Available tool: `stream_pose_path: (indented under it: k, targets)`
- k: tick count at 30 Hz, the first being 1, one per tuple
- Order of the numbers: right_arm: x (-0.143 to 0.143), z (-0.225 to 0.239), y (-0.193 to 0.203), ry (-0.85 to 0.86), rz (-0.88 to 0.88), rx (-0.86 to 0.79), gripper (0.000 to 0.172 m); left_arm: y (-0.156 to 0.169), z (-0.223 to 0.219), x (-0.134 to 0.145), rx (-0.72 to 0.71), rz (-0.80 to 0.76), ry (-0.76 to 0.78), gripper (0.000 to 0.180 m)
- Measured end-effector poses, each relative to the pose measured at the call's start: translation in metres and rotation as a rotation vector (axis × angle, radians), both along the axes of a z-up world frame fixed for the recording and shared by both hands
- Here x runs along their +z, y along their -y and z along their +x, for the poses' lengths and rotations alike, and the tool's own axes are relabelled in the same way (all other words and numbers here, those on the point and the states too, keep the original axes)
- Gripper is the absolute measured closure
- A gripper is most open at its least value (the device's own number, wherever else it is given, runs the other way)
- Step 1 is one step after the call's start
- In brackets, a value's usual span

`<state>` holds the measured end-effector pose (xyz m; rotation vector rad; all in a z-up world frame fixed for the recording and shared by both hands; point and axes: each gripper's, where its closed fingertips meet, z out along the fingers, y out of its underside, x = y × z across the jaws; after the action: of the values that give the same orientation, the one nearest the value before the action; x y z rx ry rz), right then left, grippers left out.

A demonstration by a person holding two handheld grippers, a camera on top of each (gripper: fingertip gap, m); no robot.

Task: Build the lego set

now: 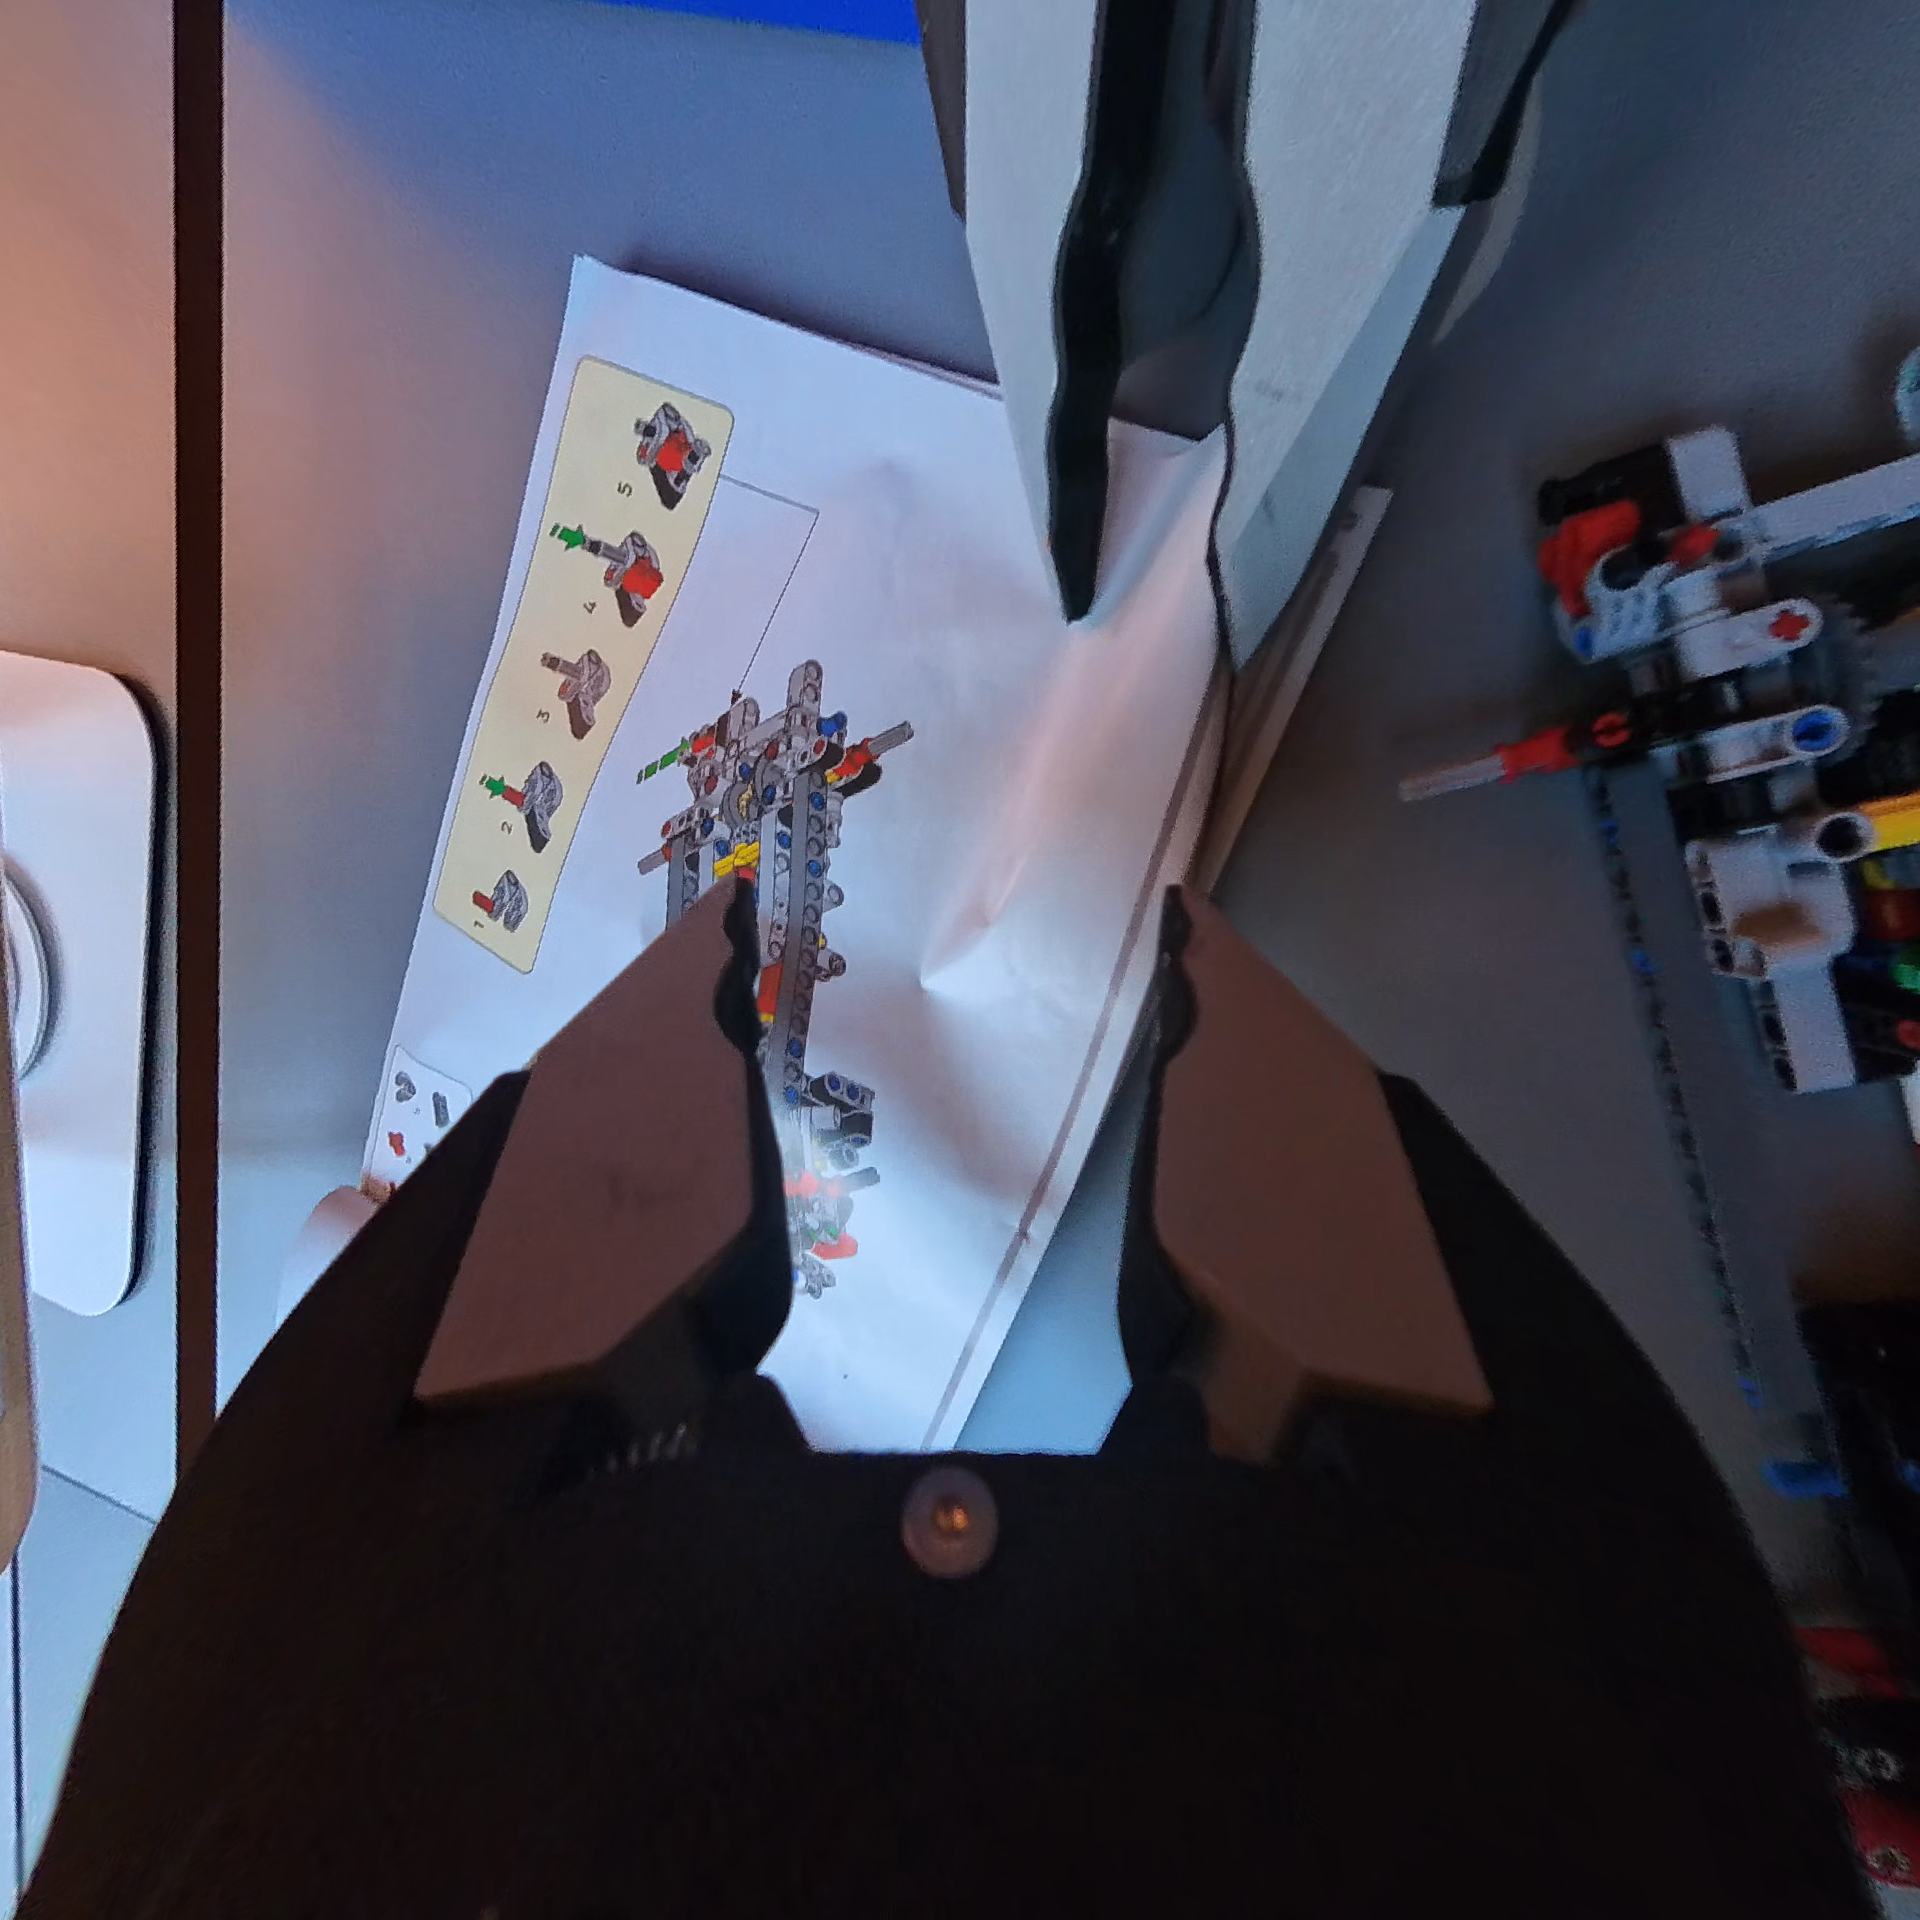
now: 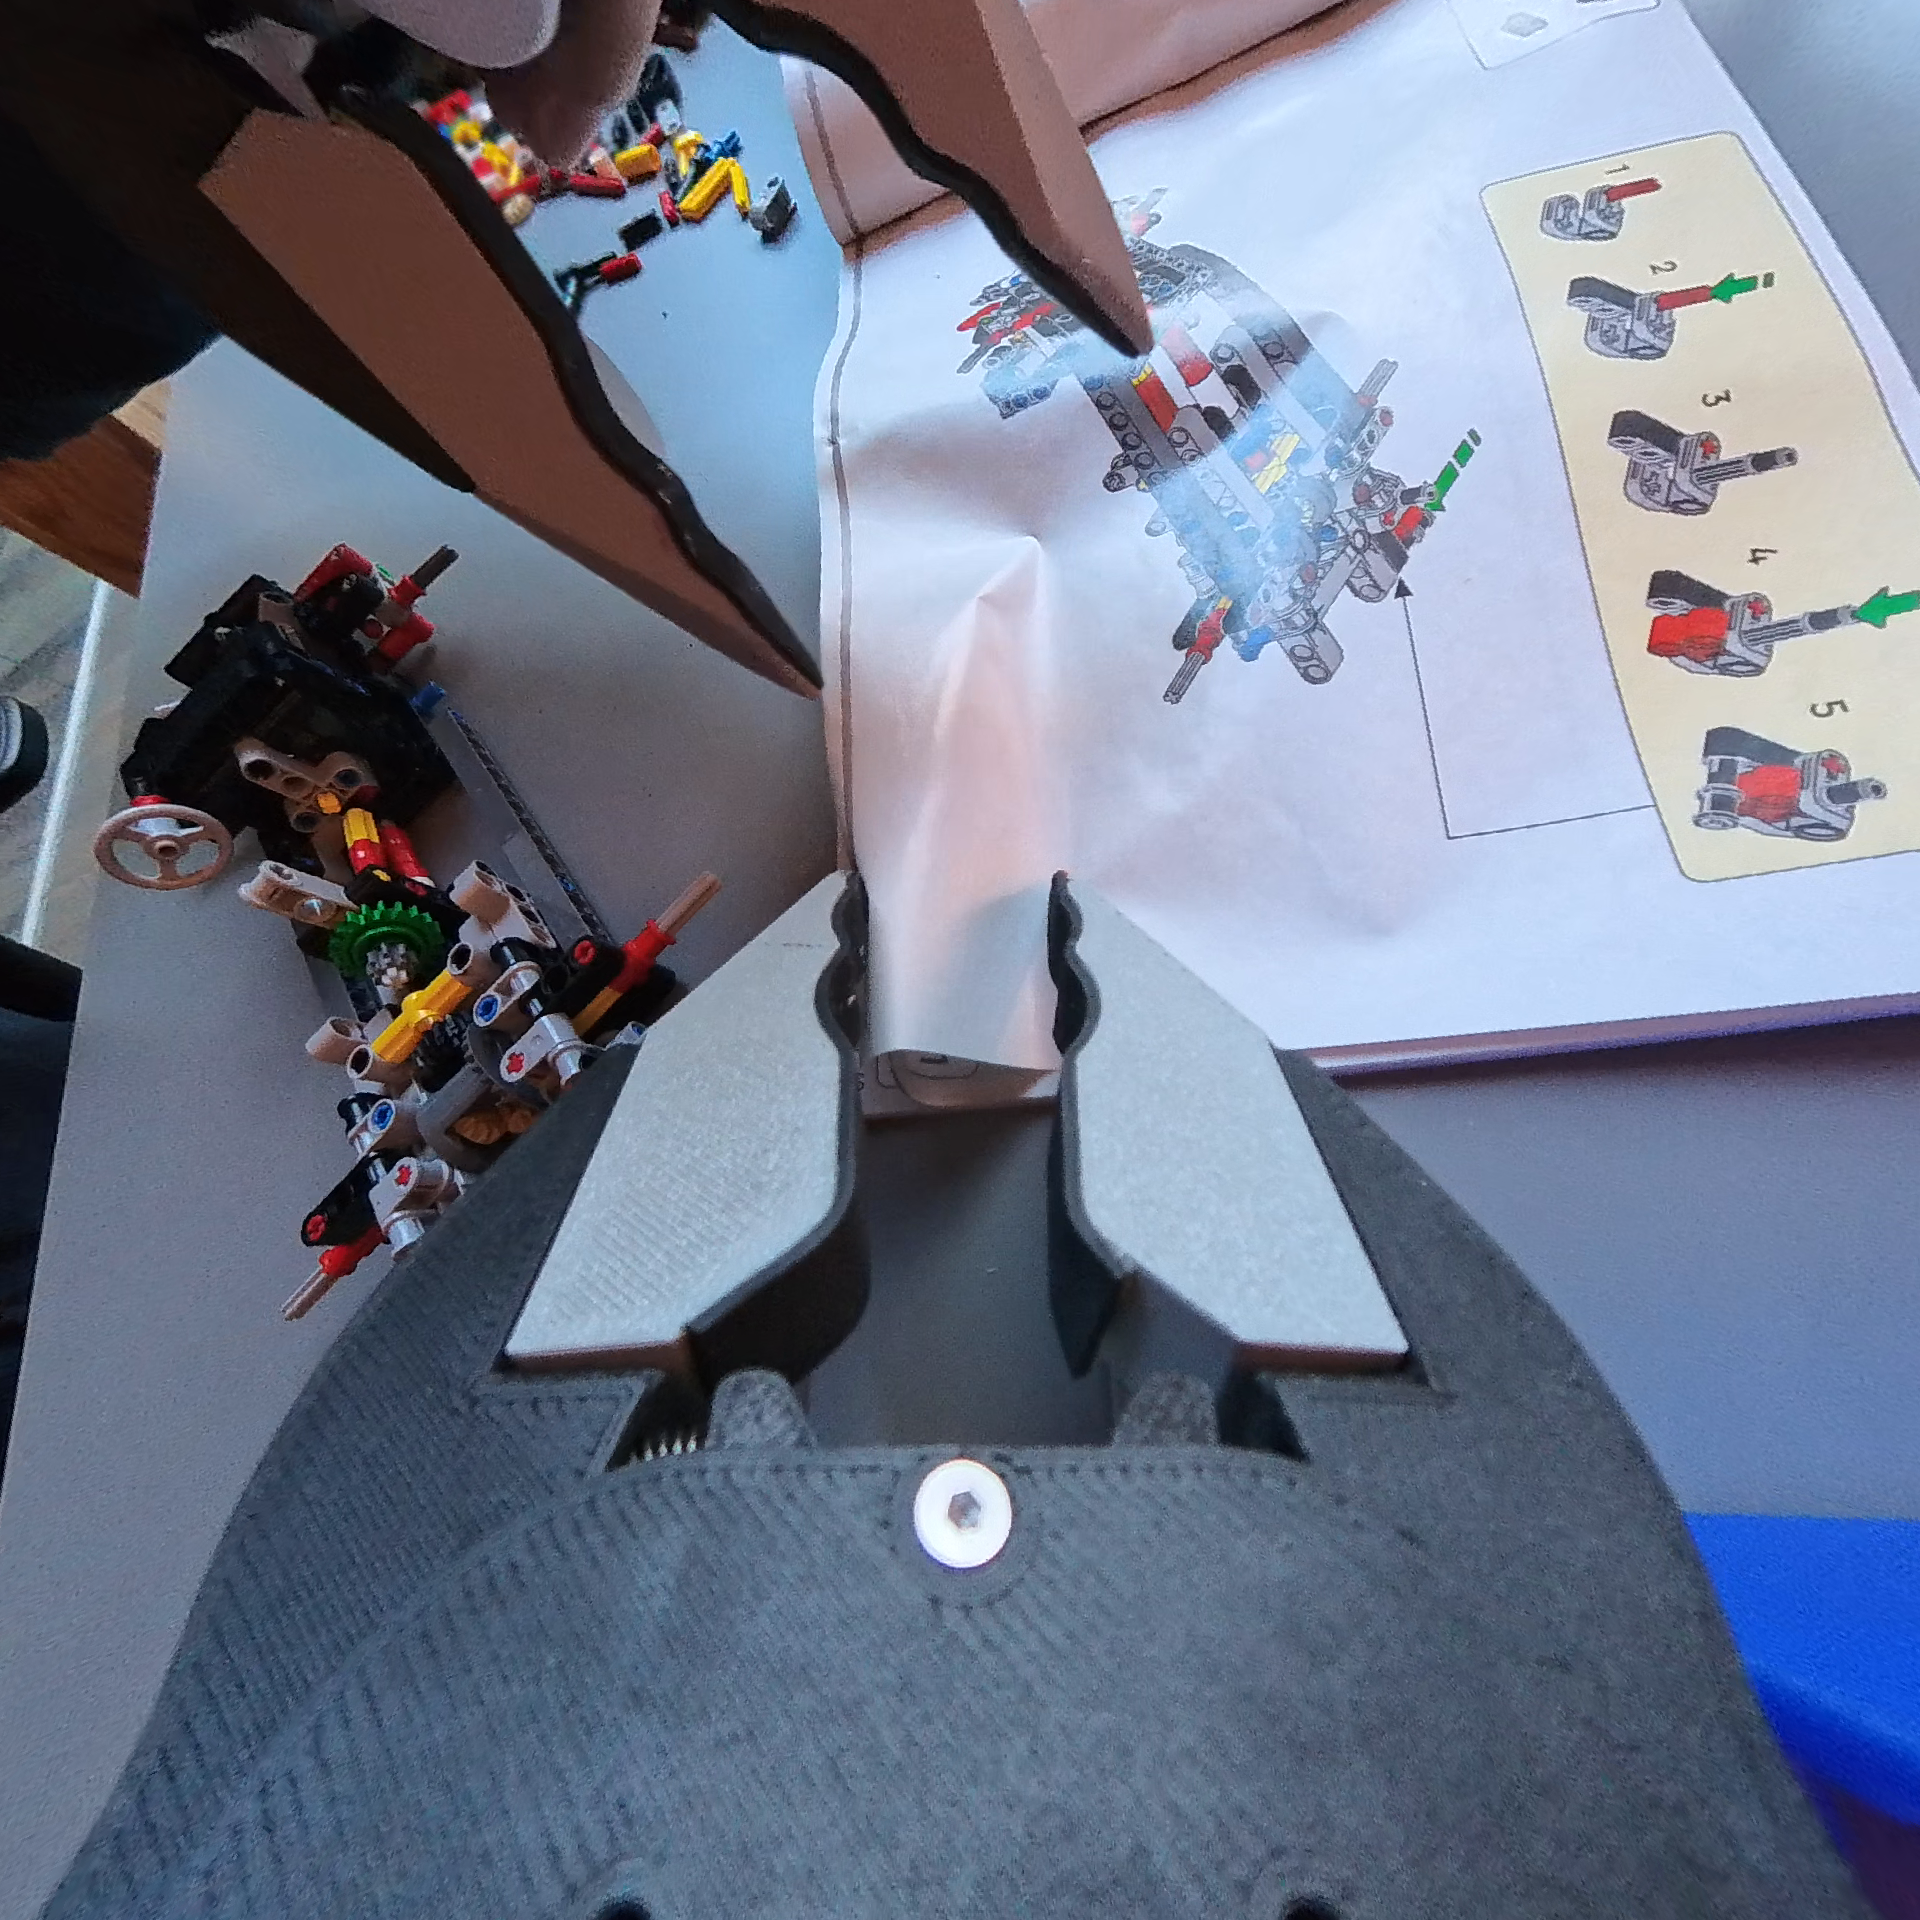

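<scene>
An open instruction booklet [image 2: 1351, 831] lies on the grey table [image 2: 623, 779]. My right gripper [image 2: 956, 883], with grey fingers, is closed on the lifted, bowed corner of a booklet page [image 2: 956, 810]; the paper spans from pad to pad and its lower edge curls up off the booklet. The left wrist view shows the same gripper [image 1: 1155, 634] from above with the page rising into it. My left gripper [image 1: 958, 899], with brown fingers, is wide open and empty above the booklet [image 1: 935, 644]. It also shows in the right wrist view [image 2: 977, 514], hovering over the printed drawing.
A part-built model of plastic beams, pins and gears [image 2: 416, 987] stands left of the booklet and also shows in the left wrist view [image 1: 1745, 727]. Loose small parts [image 2: 644, 177] lie farther back. A blue object [image 2: 1818, 1662] is at lower right. A white rounded object [image 1: 73, 987] sits beyond a dark strip [image 1: 197, 623]. There is about 6 cm between the tips of the two grippers. From the left gripper's tips to the white rounded object [image 1: 73, 987] is close to 30 cm.
</scene>
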<state>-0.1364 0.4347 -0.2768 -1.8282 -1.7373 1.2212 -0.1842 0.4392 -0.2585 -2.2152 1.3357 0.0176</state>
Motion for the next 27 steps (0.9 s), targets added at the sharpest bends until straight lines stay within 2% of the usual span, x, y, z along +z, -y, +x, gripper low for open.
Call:
stream_pose_path:
  k: [11, 16, 19, 24, 27]
  targets:
    - [0.000, 0.000, 0.000, 0.000, 0.000, 0.000, 0.140, -0.003, 0.003, -0.006, -0.031, 0.012, -0.072, 0.102]
    - [0.000, 0.000, 0.000, 0.001, -0.005, -0.002, 0.140, -0.013, -0.002, -0.005, -0.009, 0.131, -0.146, 0.106]
    - [0.000, 0.001, -0.001, 0.002, -0.011, -0.004, 0.142, -0.011, 0.000, -0.010, -0.032, 0.188, -0.191, 0.127]
    - [0.001, 0.002, 0.001, -0.001, -0.017, 0.006, 0.139, -0.006, -0.001, -0.024, -0.072, 0.205, -0.269, 0.180]
    - [0.006, 0.007, 0.002, -0.015, -0.010, 0.021, 0.129, -0.009, -0.005, -0.020, -0.016, 0.195, -0.234, 0.180]
